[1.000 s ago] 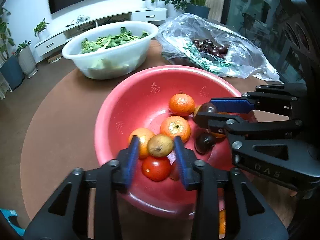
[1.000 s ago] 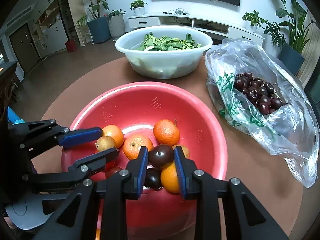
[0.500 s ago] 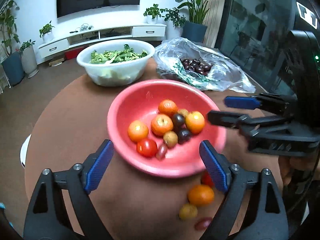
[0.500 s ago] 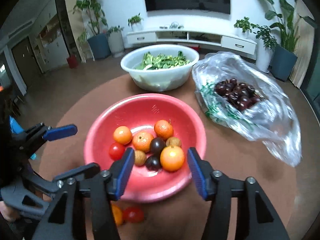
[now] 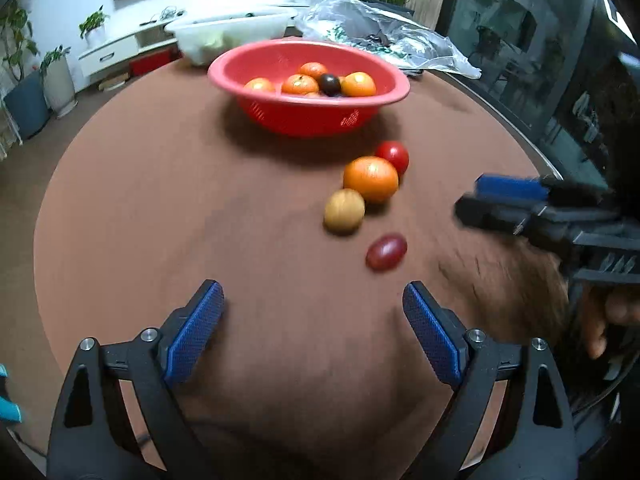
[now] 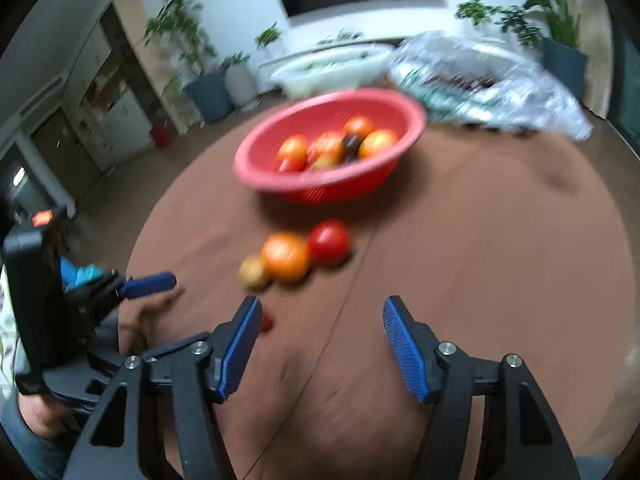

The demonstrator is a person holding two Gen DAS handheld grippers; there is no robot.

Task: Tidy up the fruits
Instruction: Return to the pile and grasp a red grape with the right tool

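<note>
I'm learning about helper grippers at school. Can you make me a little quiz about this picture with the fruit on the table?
1. How many fruits lie loose on the table, outside the red basin?
2. True or false: the left gripper is holding the orange.
3. Which loose fruit lies nearest the basin? A) red tomato B) tan round fruit C) dark red oval fruit

Key
1. Four.
2. False. Its jaws have just been opening, and nothing is between them.
3. A.
</note>
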